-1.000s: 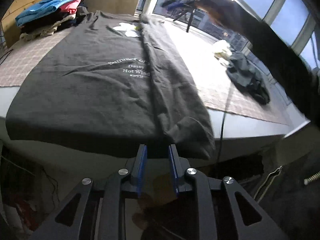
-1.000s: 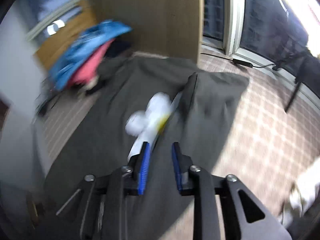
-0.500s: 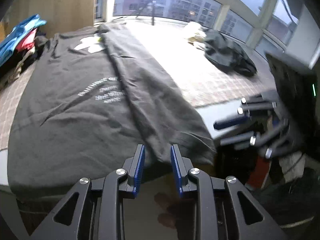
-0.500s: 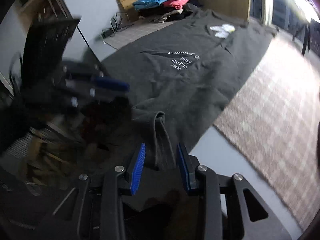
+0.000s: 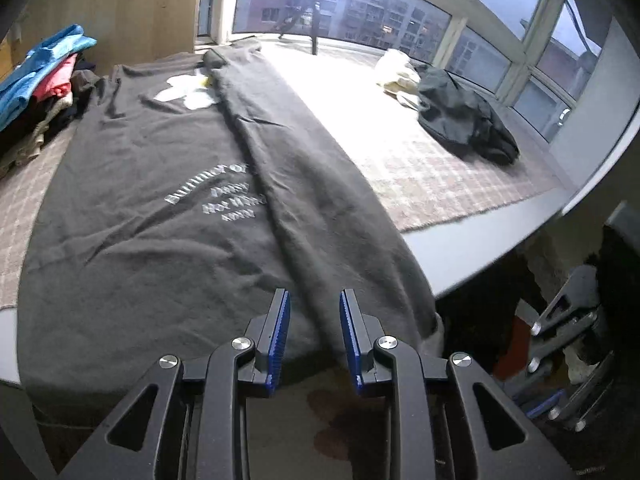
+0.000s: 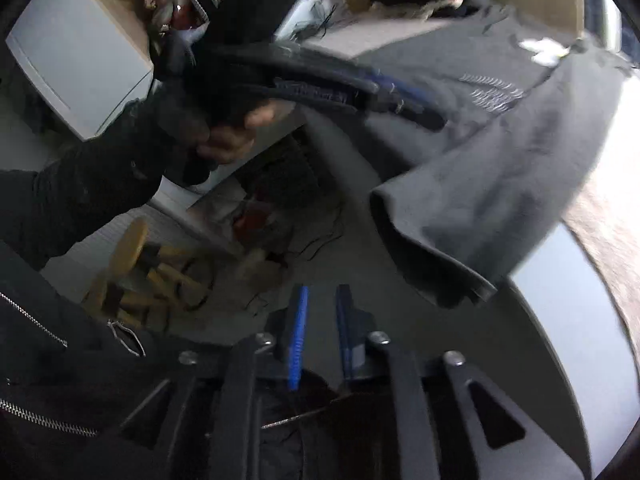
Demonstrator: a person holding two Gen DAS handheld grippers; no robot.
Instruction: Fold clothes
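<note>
A black T-shirt (image 5: 168, 208) with white lettering lies spread on the table, its right side folded inward along a long crease. Its hem hangs over the table's front edge. My left gripper (image 5: 312, 308) is open, its blue pads just above the hem at the fold line, holding nothing. In the right wrist view my right gripper (image 6: 320, 304) is open and empty, off the table below the shirt's hanging corner (image 6: 452, 276). The left gripper (image 6: 400, 96) shows there too, held in a hand over the shirt.
A stack of folded clothes (image 5: 40, 68), blue on top, sits at the back left. A crumpled dark garment (image 5: 464, 124) and a white one (image 5: 396, 72) lie at the back right. A checked cloth (image 5: 420, 168) covers the table. A lamp tripod (image 5: 312, 12) stands by the window.
My left gripper has moved forward over the shirt's hem. My right gripper has let go of the shirt's corner and pulled back and down off the table edge.
</note>
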